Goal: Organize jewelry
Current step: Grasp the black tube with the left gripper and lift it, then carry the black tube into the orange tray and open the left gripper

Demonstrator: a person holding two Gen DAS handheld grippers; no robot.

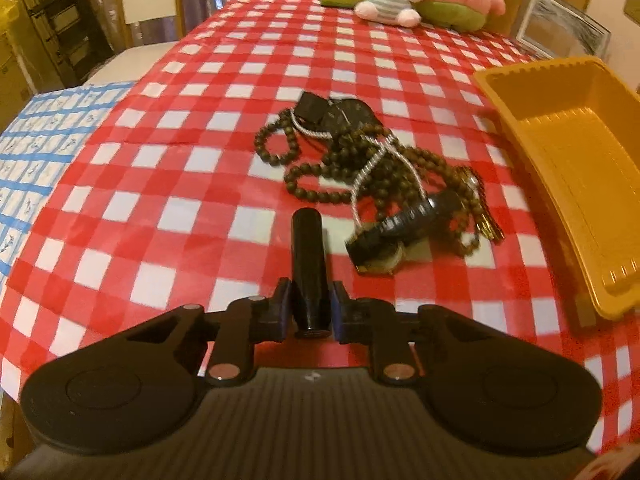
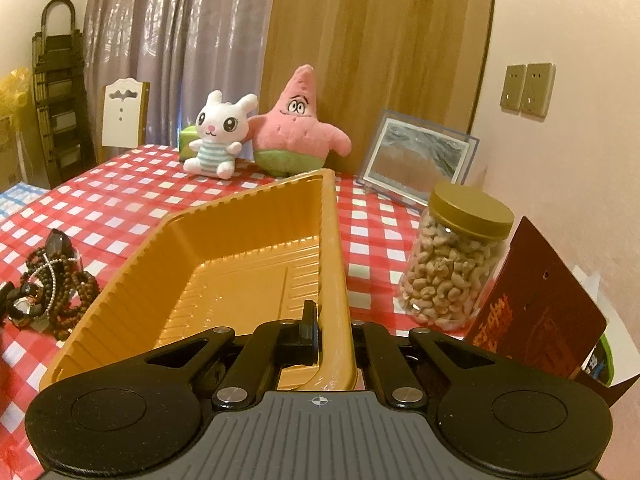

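Note:
My left gripper (image 1: 311,300) is shut on a black cylinder (image 1: 309,248), which stands up between its pads above the red checked tablecloth (image 1: 160,184). Just beyond it lies a tangled pile of jewelry (image 1: 360,168): brown bead strings, a white cord, a black watch (image 1: 404,224) and a gold watch (image 1: 384,262). An empty yellow plastic tray (image 1: 560,168) sits to the right of the pile. My right gripper (image 2: 334,332) is shut on the near right wall of the tray (image 2: 240,200), one finger inside and one outside. The jewelry pile (image 2: 52,292) lies left of the tray.
A white bunny plush (image 2: 216,140) and a pink star plush (image 2: 298,128) sit at the table's far edge, with a picture frame (image 2: 420,160) beside them. A jar of cashews (image 2: 452,264) and a dark red card (image 2: 540,312) stand right of the tray. A blue checked cloth (image 1: 44,148) covers the left end.

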